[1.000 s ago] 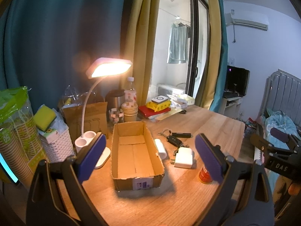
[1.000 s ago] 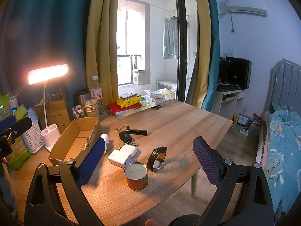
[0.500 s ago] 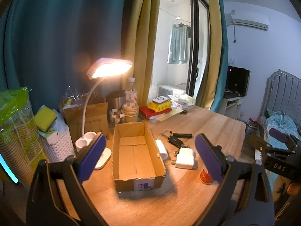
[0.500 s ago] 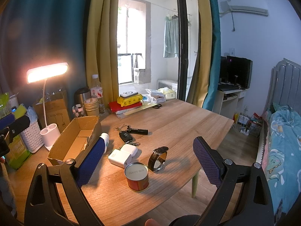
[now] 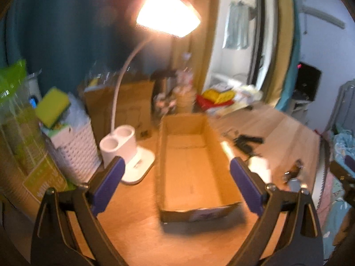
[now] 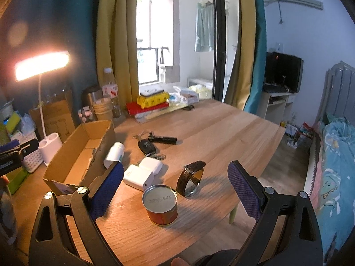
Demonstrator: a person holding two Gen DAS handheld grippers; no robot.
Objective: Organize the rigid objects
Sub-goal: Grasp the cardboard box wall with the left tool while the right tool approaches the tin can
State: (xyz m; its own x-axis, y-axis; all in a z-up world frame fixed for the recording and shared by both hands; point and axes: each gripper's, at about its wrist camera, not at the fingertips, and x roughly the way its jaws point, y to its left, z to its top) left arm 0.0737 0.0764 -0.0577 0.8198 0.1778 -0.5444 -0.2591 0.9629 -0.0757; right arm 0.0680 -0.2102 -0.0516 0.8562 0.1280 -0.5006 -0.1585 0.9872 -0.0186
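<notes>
An open, empty cardboard box (image 5: pixel 193 166) lies on the wooden table; it also shows in the right wrist view (image 6: pixel 82 153). My left gripper (image 5: pixel 177 184) is open and empty, its jaws either side of the box's near end, above it. My right gripper (image 6: pixel 175 190) is open and empty, just above a red tin can (image 6: pixel 160 204). Past the can are a wristwatch (image 6: pixel 192 177), a white charger (image 6: pixel 138 177), a white earbud case (image 6: pixel 152 165), a white bottle (image 6: pixel 114 155), a car key (image 6: pixel 146 146) and a black stick-shaped item (image 6: pixel 164 139).
A lit white desk lamp (image 5: pixel 128 153) stands left of the box, with a white basket (image 5: pixel 73 153) and a paper bag (image 5: pixel 124 106) behind it. Books and a yellow pack (image 6: pixel 153 102) sit at the table's back. The table edge (image 6: pixel 261 159) drops off at the right.
My left gripper has moved forward and down toward the box, which now looks much larger and blurred. My right gripper has moved slightly closer to the can.
</notes>
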